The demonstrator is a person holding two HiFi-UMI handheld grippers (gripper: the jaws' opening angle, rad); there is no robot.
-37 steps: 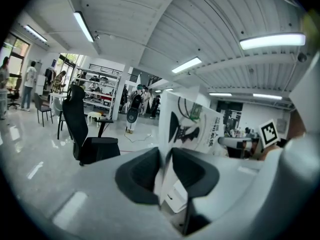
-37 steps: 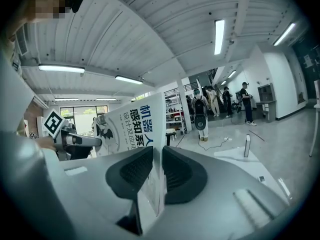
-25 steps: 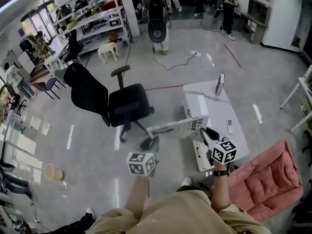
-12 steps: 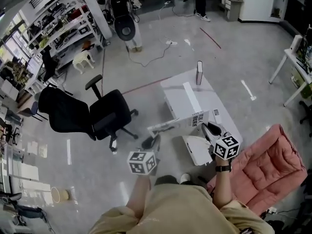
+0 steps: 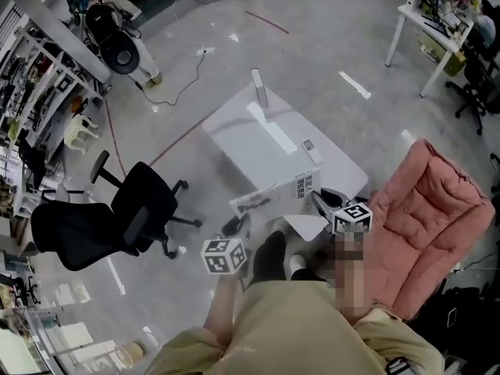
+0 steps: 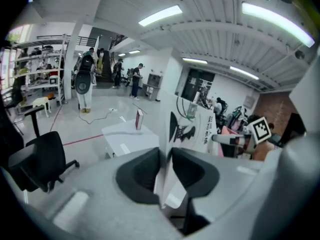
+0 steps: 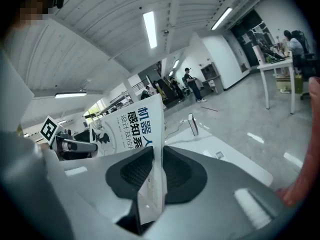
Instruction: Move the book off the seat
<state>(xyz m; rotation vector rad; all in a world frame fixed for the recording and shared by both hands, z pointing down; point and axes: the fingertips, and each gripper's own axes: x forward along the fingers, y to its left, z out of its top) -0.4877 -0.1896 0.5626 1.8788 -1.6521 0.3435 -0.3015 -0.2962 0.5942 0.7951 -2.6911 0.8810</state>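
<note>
Ahead of you, the book (image 5: 281,194) hangs between left gripper (image 5: 238,226) and right gripper (image 5: 317,201), table (image 5: 258,147) just behind, office chair (image 5: 144,213) left, armchair (image 5: 430,209) right.

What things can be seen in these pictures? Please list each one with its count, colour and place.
book: one, white with dark print, held in the air beside the low table
low table: one, white, middle of the floor
slim upright thing: one, pale, standing at the table's far end
armchair: one, pink and padded, at the person's right
office chair: one, black, on the floor at the left
desk: one, white, far right corner
left claw: one, grey and black, shut on the book's left end
right claw: one, grey and black, shut on the book's right end
</note>
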